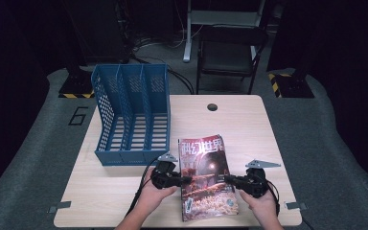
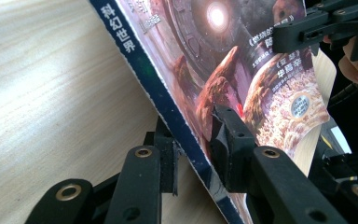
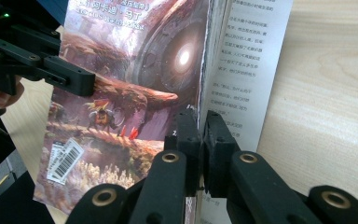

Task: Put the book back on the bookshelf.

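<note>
at the near edge of the bench (image 1: 100,191), the left hand-held gripper (image 1: 184,180) clamps the spine side of a magazine (image 1: 206,177) and the right hand-held gripper (image 1: 230,179) is clenched on its opposite, page-edge side, the pads pinching the cover and a few pages. the magazine sits between the two hands, near the bench's front middle, its cover facing up. farther back on the left stands a blue file rack (image 1: 132,115), well apart from the magazine.
</note>
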